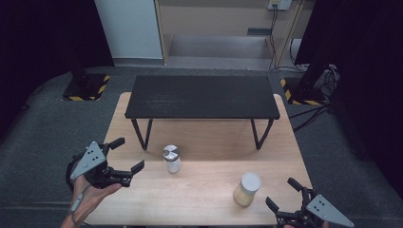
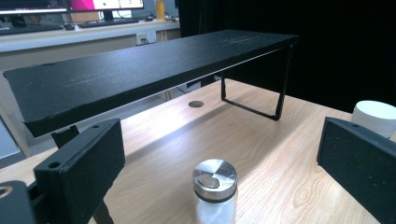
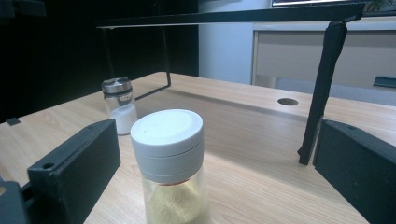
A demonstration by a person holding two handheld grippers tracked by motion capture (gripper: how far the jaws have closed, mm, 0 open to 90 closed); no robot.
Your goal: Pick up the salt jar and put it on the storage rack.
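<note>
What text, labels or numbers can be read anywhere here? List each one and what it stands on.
None can be read.
Glass shaker with the silver metal lid: no label shows.
Glass jar with the white plastic lid: no label shows; the lid is plain.
Black raised shelf: no marking.
Monitors behind the table: coloured bars, too blurred to read.
Wall socket plate: too small to read.
</note>
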